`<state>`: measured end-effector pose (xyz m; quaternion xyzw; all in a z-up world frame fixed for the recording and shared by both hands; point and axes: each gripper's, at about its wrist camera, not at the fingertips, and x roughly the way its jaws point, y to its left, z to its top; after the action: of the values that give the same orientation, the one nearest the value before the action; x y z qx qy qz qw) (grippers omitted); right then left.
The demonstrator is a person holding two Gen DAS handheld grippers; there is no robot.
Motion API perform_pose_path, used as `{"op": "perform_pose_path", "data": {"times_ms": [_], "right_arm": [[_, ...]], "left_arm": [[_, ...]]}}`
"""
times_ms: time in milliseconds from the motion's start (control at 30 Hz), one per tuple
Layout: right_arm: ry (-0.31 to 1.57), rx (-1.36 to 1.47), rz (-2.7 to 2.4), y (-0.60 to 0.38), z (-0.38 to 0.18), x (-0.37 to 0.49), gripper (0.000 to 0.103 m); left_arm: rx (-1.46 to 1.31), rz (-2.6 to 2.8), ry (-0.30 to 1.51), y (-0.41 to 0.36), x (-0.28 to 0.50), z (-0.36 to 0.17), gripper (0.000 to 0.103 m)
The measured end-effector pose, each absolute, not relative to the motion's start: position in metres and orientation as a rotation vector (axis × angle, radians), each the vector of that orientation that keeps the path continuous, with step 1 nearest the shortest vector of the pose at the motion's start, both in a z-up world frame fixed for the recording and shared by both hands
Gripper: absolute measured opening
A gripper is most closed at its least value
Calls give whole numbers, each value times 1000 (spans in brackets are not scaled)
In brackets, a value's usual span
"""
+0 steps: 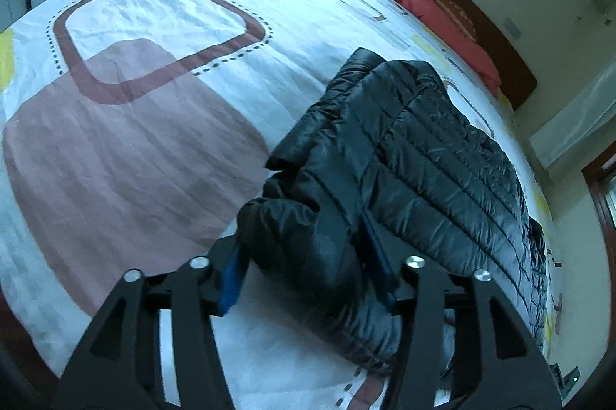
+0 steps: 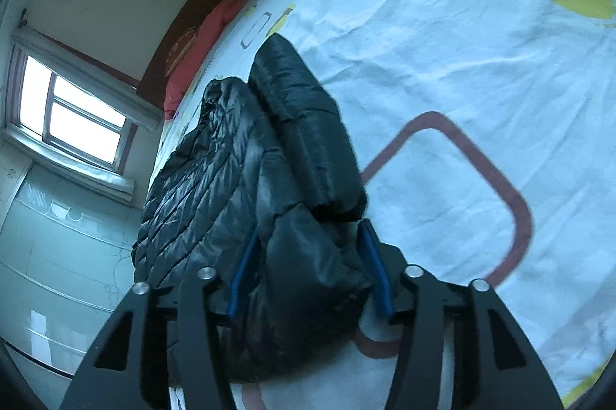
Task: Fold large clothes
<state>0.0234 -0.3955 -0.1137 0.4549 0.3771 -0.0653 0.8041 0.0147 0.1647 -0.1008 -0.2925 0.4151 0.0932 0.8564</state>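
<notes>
Straddling jacket edge on bed: my left jaws and right jaws both parted, pads loose; long axis runs away toward pillow.

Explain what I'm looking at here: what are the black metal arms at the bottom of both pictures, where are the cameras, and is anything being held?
Each picture comes from a fisheye camera mounted on a hand-held two-finger gripper, one per hand, looking forward along its fingers. The black arms at the bottom are the gripper's own linkage; the blue strips are its finger pads.

The left gripper and the right gripper both point down at a black puffer jacket, already partly folded into a bundle on a bed with a patterned white cover. A red pillow lies at the headboard.

In both views a fold of jacket sits between the pads, but the jaws stand apart with gaps showing, so neither seems to be pinching it. Open, as far as I can tell.
</notes>
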Motion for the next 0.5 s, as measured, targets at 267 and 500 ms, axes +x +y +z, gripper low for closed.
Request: {"op": "perform_pose_path", "data": {"times_ms": [267,500], "right_arm": [[842,921,-171,-416,-105,-2,58],[856,727,-288,-419,-76,-9,58]], "left_arm": [[-464,199,931,176,3,-87,65],[-231,230,937,172,-10,-64,65]]}}
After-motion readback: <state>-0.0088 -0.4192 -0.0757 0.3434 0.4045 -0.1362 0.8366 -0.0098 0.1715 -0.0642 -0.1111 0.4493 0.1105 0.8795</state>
